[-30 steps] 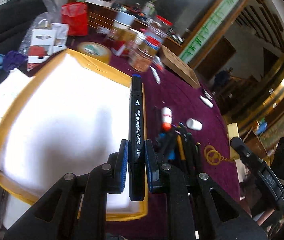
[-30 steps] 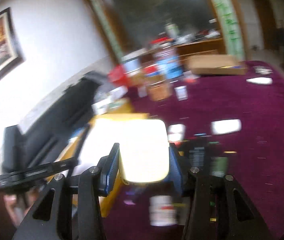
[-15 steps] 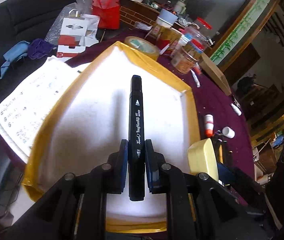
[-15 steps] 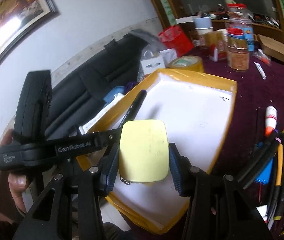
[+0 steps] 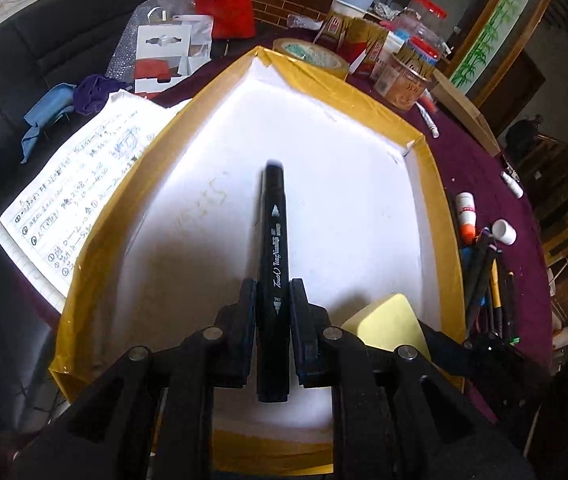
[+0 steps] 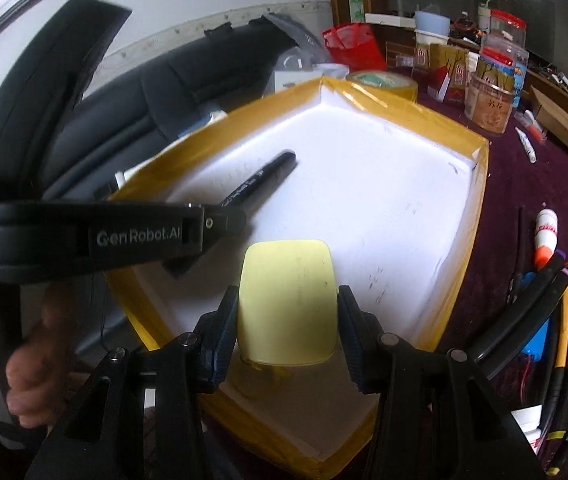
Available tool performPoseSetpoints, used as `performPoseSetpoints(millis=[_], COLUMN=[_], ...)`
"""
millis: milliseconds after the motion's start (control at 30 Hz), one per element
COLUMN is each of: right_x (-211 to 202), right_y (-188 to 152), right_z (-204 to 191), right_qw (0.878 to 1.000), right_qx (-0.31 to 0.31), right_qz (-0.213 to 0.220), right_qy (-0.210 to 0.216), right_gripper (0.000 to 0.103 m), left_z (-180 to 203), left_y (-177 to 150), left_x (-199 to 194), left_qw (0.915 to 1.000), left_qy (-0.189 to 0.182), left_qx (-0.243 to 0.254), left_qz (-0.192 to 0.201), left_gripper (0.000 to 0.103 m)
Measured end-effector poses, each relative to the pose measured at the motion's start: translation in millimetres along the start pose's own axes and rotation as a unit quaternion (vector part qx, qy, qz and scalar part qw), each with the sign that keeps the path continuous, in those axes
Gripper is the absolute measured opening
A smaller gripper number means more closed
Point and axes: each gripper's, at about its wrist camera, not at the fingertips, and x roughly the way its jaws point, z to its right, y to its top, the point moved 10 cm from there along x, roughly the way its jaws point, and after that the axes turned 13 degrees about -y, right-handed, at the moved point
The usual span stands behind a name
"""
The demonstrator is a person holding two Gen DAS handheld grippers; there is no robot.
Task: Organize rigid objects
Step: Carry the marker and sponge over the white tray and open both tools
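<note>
Since a second ago both views have swung off the pen clutter on the purple surface and now sit over the white tray with yellow-taped rim; the right view was motion-blurred then and is sharp now. Left hand-held gripper nearly closed, pads clamped on a black marker, grip unchanged. Marker points forward along the fingers, its far end over the middle of the tray floor; contact with the floor can't be confirmed. White lettering on the barrel, cap on. Right hand-held gripper spread wide, clamped on a pale yellow rounded-rectangle block, held over the tray's near part. In the left view the block sits by the tray's near right corner. Loose pens lie on the surface right of the tray.
</note>
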Motion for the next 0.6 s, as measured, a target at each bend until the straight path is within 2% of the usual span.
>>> performPoseSetpoints(millis=[100, 200, 267, 333, 367, 400, 433, 600], right_x=[1.0, 0.4, -0.8, -3.2, -4.7, -8.2, -13.0, -33.9], right_y=[-2.3, -2.9, -3.6, -3.7, -3.2, -2.9, -2.5, -3.1], right_z=[1.0, -0.5, -1.5, -0.6, 0.2, 1.2, 2.2, 14.1], right_qw=[1.0, 1.0, 1.0, 1.0, 1.0, 1.0, 0.999, 0.994], right_qx=[-0.005, -0.008, -0.012, -0.008, -0.005, 0.003, 0.011, 0.051], right_qz=[-0.001, -0.003, -0.002, 0.0, 0.002, 0.003, 0.006, 0.022], right_qy=[-0.005, -0.003, 0.0, 0.007, 0.015, 0.028, 0.043, 0.096], right_gripper=[0.043, 0.043, 0.043, 0.044, 0.046, 0.051, 0.053, 0.054], left_z=[-1.8, -2.5, -2.2, -2.7, -3.0, -2.6, -2.2, 4.8], left_y=[-2.4, -0.7, -0.2, 1.0, 2.1, 3.1, 4.8, 7.2], left_x=[3.9, 4.7, 4.1, 0.6, -2.5, -5.3, -9.1, -16.7], left_qw=[1.0, 1.0, 1.0, 0.9999, 0.9998, 0.9996, 0.9992, 0.9984], left_qy=[0.007, -0.002, -0.008, -0.006, -0.005, -0.007, -0.009, -0.011], left_qx=[0.0, -0.003, -0.004, -0.005, -0.007, -0.009, -0.013, -0.02], left_qz=[-0.006, 0.003, 0.005, 0.011, 0.019, 0.026, 0.036, 0.052], left_gripper=[0.013, 0.015, 0.02, 0.034, 0.039, 0.049, 0.054, 0.054])
